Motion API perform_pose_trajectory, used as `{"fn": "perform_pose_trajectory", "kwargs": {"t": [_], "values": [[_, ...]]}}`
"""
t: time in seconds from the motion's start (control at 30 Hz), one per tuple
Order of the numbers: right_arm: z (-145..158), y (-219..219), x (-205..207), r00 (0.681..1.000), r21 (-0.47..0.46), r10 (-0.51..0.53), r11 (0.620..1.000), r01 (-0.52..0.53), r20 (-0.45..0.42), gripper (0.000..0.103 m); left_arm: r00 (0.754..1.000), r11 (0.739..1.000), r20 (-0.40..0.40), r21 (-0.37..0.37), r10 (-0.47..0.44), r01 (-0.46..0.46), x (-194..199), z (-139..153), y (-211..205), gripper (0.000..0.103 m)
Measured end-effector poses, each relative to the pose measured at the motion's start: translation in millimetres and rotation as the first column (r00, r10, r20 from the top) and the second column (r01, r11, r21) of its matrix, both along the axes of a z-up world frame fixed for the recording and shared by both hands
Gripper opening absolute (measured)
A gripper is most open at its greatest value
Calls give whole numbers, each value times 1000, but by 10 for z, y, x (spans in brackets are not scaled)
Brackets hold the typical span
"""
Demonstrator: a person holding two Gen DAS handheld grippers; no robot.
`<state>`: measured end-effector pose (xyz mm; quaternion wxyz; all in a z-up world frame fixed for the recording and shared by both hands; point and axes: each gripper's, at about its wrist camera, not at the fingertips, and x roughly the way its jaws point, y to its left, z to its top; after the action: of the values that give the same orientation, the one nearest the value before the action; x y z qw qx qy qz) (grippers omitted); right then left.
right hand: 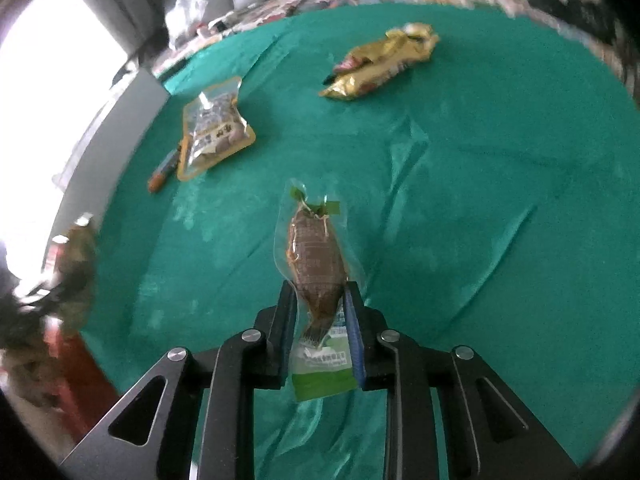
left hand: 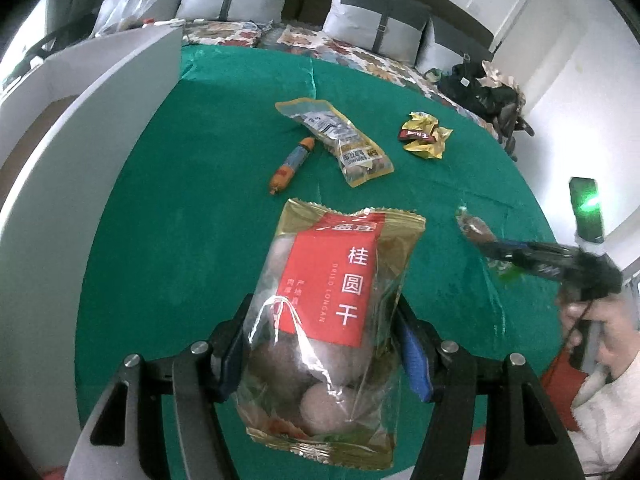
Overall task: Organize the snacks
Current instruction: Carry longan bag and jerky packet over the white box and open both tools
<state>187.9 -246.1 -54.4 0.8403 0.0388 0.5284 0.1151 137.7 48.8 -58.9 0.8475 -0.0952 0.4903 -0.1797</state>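
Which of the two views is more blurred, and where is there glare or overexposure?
Right wrist view: edges smeared, window at left blown out white, but the vacuum-packed fish snack in the right gripper stays fairly sharp. Left wrist view: sharper overall; the dried longan bag shows glare streaks on its clear film, and the right gripper is motion-blurred.

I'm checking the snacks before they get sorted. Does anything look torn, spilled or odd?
Nothing looks spilled or torn. The oddest item is the gold wrapper, crumpled at the far right of the green cloth. The dried longan bag in the left gripper and the fish packet in the right gripper look sealed.
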Motion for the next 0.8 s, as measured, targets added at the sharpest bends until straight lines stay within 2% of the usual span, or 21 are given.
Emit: {"fn": "perform_pose_trajectory", "kwargs": {"t": [0.07,0.1,0.17,0.23,0.3,0.33,0.4,0.43,0.53,0.6,0.67,0.8], "values": [[-47,279,60,998,-155,51,987,-47,23,53,1000,1000,-8,-16,8,-8,-26,-12,-1,63],[-79,320,81,997,-188,68,980,-62,28,53,1000,1000,-11,-19,11,-11,-34,-14,1,63],[-172,504,142,995,-288,95,954,-80,37,44,1000,1000,-12,-20,18,-19,-76,18,11,63],[-155,544,173,995,-310,79,949,-59,54,38,1000,1000,-4,-24,20,-20,-114,72,33,63],[-86,444,162,998,-231,28,973,-14,55,36,1000,999,14,-27,19,-19,-154,152,59,63],[-11,360,134,998,-158,-4,987,14,64,33,1000,999,19,-29,19,-19,-164,181,73,63],[92,260,91,997,-64,-42,997,46,67,28,999,999,29,-45,24,-23,-192,245,116,63],[160,168,52,996,27,-67,997,66,64,28,999,998,32,-55,25,-23,-199,267,133,63],[273,19,-24,993,161,-109,982,99,55,28,998,995,37,-92,42,-38,-215,336,183,63],[325,-92,-76,990,279,-137,953,123,32,28,998,992,44,-119,50,-44,-224,398,217,63],[403,-85,-99,989,353,-149,926,131,24,28,997,988,61,-149,55,-45,-238,503,266,63],[601,19,-161,991,421,-131,901,105,34,28,992,980,102,-190,76,-56,-249,764,434,63]]}}
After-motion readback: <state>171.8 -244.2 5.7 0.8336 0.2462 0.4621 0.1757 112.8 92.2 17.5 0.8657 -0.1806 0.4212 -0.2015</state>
